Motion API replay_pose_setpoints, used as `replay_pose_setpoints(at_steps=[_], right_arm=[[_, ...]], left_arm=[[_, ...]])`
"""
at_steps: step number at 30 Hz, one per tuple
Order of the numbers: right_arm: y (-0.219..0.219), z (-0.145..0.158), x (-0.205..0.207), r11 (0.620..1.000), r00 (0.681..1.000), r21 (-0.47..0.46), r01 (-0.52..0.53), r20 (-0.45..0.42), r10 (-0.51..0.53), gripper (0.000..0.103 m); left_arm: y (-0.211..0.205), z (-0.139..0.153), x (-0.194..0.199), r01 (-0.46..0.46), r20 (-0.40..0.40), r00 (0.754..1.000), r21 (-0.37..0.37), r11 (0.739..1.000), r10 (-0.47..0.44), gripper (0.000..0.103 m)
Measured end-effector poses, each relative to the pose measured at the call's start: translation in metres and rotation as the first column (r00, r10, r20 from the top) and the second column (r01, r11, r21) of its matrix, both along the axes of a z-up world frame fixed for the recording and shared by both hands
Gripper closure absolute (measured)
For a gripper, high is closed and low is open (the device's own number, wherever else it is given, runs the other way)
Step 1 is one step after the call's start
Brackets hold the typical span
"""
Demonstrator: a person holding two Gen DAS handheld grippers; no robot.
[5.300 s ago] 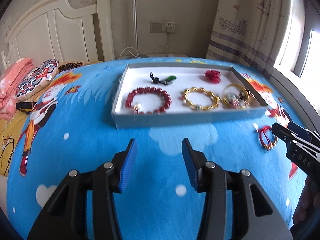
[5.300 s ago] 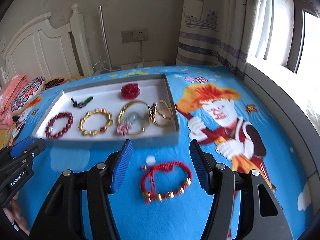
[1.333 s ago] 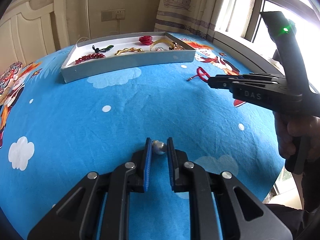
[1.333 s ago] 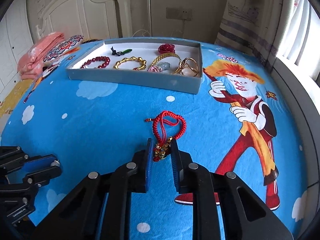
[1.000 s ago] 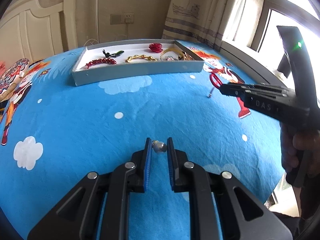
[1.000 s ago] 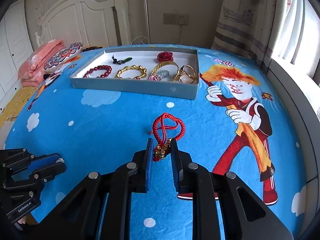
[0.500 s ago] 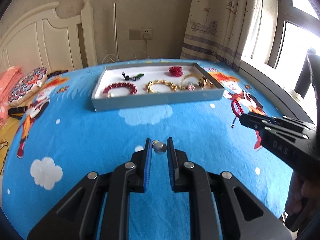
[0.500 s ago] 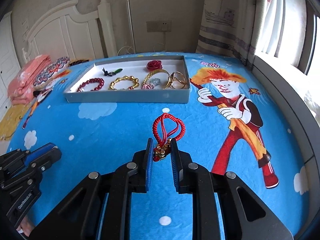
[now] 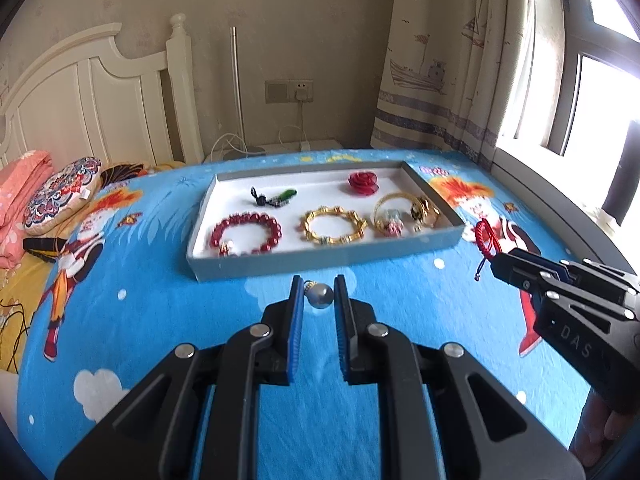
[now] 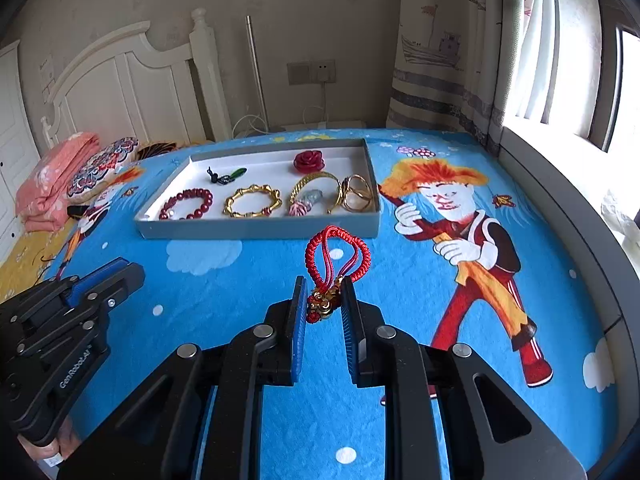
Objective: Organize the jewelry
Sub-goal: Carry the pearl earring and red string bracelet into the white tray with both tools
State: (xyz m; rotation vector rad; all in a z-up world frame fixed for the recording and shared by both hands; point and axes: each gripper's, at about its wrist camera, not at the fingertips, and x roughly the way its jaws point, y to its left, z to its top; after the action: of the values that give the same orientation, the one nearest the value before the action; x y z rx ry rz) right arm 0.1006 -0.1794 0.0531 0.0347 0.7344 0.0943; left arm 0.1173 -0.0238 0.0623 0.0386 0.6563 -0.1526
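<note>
Bedroom, blue cartoon-print bedspread point(image 9: 160, 320) as work surface; white headboard point(image 9: 100, 92) and curtained window behind.

Grey tray point(image 9: 320, 258) sits mid-bed, white inside. Already in it: red bead bracelet point(image 9: 245, 233), gold link bracelet point(image 9: 334, 224), gold bangles point(image 10: 356, 196), red rose piece point(image 9: 363, 182), small green-and-black charm point(image 9: 276, 198).

Silver bead point(image 9: 319, 295), small loop on one side: pinched between the nearly closed tips of the left gripper point(image 9: 318, 300), clear of the bedspread, just short of the tray's near wall.

Red cord bracelet point(image 10: 338, 260) with gold beads: right gripper point(image 10: 324, 300) clamped on the gold-bead end, cord loop hanging ahead, also short of the tray.

Step, as judged: both pieces picked, carry to tray under way. Next calls for passing over the near wall, finding bare white floor (back strip between charm and rose looks free), then releasing low so the bead doesn't roll.
</note>
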Motion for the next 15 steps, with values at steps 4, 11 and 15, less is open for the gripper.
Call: replay_pose_setpoints(at_steps=[4, 11, 15], right_arm=[[0.002, 0.005, 0.007, 1.0, 1.0, 0.006, -0.001, 0.011, 0.0, 0.085], [0.008, 0.013, 0.026, 1.0, 1.0, 0.013, 0.003, 0.027, -0.003, 0.085], [0.01, 0.016, 0.04, 1.0, 0.999, 0.012, 0.004, 0.035, -0.004, 0.085]], left_arm=[[0.002, 0.007, 0.013, -0.009, 0.014, 1.0, 0.001, 1.0, 0.009, 0.088], [0.009, 0.01, 0.042, -0.03, 0.016, 0.999, 0.006, 1.0, 0.03, 0.088], [0.013, 0.012, 0.057, -0.04, 0.016, 0.999, 0.008, 0.999, 0.04, 0.088]])
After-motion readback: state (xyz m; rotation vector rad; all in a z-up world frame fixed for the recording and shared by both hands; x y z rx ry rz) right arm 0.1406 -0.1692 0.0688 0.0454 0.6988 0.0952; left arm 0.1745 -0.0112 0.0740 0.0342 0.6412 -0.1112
